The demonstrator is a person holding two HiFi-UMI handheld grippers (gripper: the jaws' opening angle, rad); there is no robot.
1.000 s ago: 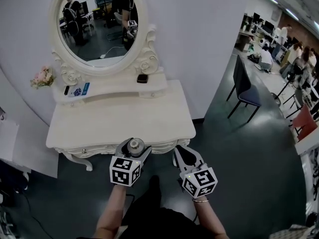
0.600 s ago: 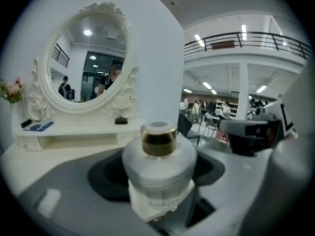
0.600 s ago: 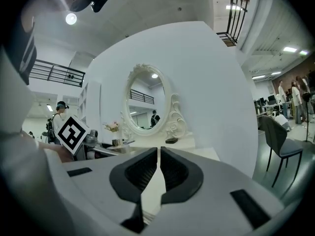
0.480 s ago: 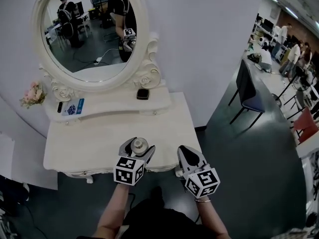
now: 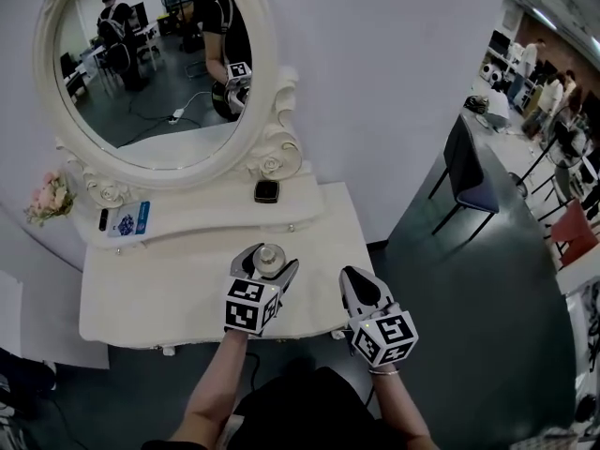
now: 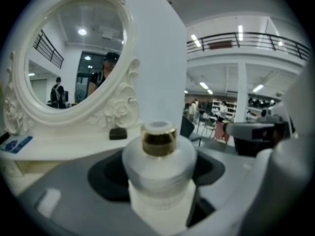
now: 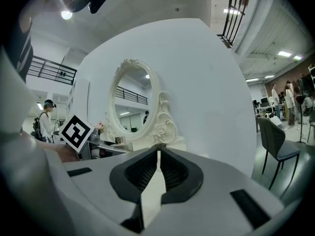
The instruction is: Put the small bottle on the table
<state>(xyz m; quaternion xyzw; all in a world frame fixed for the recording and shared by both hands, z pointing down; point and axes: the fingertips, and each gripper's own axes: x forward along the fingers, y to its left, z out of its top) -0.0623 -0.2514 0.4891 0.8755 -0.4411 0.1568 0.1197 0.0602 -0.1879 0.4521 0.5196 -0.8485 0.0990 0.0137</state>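
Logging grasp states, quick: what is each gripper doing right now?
Left gripper: shut on the small bottle.
Right gripper: shut, nothing between its jaws.

— How is the scene lit?
— Brightly and evenly, by ceiling strip lights (image 6: 204, 86).
— And sharpness?
— Edges are bowed and darkened; the near small bottle (image 6: 158, 166) is rendered soft.

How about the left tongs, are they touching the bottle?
Touching. The left gripper view shows the bottle wedged between the left tongs, both sides pressed against its body with no gap.
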